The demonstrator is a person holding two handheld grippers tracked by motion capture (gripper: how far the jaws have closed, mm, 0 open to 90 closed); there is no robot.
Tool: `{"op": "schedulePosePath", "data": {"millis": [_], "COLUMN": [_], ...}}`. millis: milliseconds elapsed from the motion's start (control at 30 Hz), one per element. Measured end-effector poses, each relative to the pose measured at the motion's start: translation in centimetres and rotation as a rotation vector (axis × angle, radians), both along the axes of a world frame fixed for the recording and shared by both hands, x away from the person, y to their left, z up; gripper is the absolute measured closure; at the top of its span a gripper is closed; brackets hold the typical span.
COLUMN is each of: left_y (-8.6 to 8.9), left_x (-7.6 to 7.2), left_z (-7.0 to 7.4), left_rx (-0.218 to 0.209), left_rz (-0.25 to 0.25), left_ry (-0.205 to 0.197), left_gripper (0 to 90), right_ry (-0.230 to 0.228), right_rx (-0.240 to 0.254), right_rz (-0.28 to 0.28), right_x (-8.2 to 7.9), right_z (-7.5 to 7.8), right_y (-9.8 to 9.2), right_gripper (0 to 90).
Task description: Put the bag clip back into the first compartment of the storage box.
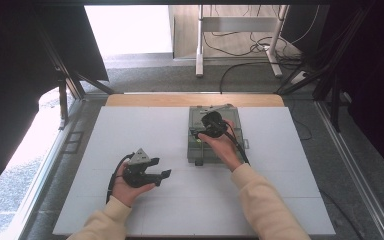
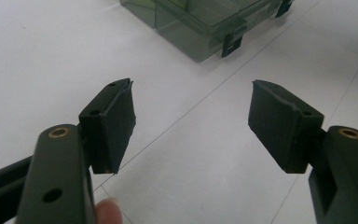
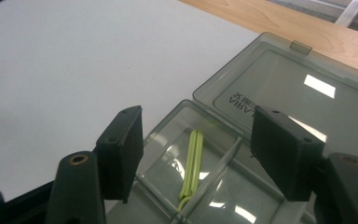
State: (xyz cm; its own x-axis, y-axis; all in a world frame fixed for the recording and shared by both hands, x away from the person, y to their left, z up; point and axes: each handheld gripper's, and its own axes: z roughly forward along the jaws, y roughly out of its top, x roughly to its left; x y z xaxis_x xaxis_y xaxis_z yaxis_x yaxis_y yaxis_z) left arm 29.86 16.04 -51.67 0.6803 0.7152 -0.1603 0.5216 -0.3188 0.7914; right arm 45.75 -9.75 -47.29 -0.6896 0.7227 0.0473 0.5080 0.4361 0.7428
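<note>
Your sleeves and forearms come in at the near edge of the high view, over the white counter (image 1: 130,130) that carries everything. On its far right part sits the translucent grey-green compartment box (image 1: 196,150), lid thrown back flat toward the bare wooden strip (image 1: 145,100) at the counter's far edge. In the right gripper view you can see the open lid (image 3: 307,88) with mirrored lettering on it, and the divided tray (image 3: 168,154) in front of it. Your left gripper (image 1: 166,173) rests low over the counter, well apart from the box and to its left, with its grey three-cornered plate (image 1: 139,156) on top; in the left gripper view its jaws stand wide apart with nothing between them, pointing toward a corner of the box (image 2: 200,28) and its dark latch (image 2: 231,44). Your right gripper (image 1: 200,134) hovers directly above the box; its jaws are spread wide and clamp nothing. Below and between them, in the right gripper view, a yellow-green looped band (image 3: 192,163) lies inside a compartment just beside a divider wall, untouched by the pads.
</note>
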Motion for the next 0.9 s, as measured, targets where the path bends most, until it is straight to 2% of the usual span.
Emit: {"op": "schedulePosePath", "data": {"millis": [367,533,900], "left_y": [0.1,0.3,0.1], "left_x": [0.1,0.2,0.0], "left_z": [-0.1,-0.1,0.1], "left_rx": [-0.014,-0.02,-0.013], "left_rz": [0.005,0.001,0.003], "left_ry": [0.007,0.008,0.002], "left_gripper": [31.8,31.7,31.7], "right_ry": [-0.01,-0.021,-0.05], "right_rx": [0.053,0.062,0.078], "right_rz": [0.056,0.077,0.064], "right_x": [-1.9,-3.2,-5.7], "right_z": [1.0,1.5,2.1], "right_y": [-3.6,-5.2,-9.2], "right_gripper": [30.7,30.0,30.0]}}
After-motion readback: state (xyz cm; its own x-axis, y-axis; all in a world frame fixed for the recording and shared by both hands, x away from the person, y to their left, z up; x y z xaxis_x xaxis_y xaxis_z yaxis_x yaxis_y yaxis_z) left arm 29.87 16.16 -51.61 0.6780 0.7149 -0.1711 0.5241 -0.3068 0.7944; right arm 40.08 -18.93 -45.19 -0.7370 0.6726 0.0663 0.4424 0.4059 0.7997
